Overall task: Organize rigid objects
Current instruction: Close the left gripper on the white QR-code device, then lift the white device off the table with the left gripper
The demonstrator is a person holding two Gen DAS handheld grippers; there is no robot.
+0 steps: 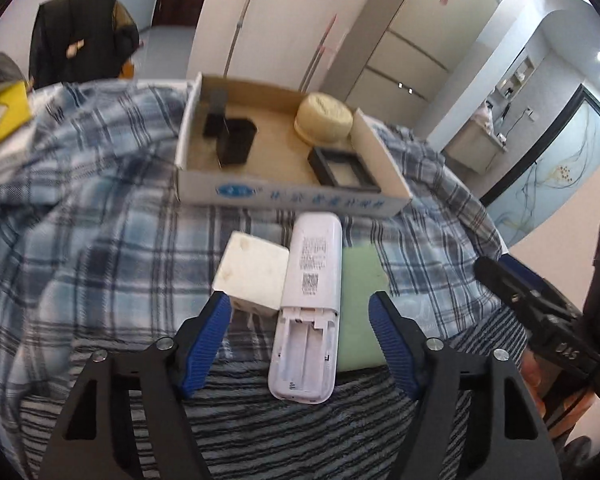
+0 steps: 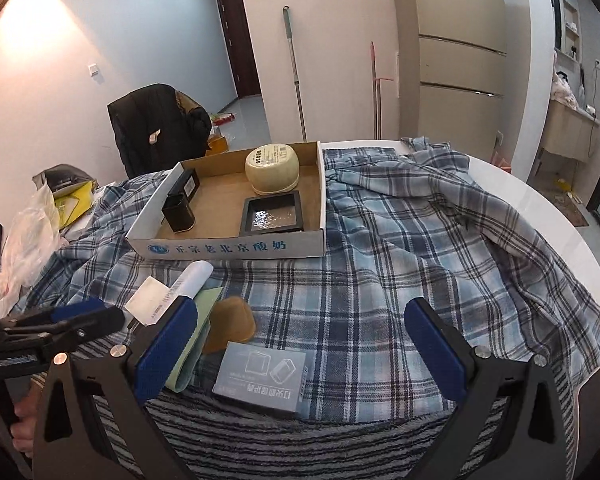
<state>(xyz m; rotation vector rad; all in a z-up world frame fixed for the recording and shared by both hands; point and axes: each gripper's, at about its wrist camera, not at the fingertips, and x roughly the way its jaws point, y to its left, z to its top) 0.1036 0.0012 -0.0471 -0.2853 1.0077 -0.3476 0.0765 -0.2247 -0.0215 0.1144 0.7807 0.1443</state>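
Round table (image 2: pixel 540 200) draped in blue plaid cloth (image 2: pixel 400 248), pale walls, tall fridge (image 2: pixel 460 60) behind. White remote (image 1: pixel 306 300) face down on cloth, between spread, unclenched pads of left gripper (image 1: pixel 300 312), untouched. Right gripper (image 2: pixel 300 344) released too, over grey box (image 2: pixel 260 376). Cardboard tray (image 2: pixel 228 246) beyond.

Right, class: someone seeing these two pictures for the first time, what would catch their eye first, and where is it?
Probably the white remote, lying face down on the plaid cloth with its battery cover off, between the open left tongs. Behind it sits the cardboard tray, holding a cream bowl upside down at the back and a black frame in front of it.
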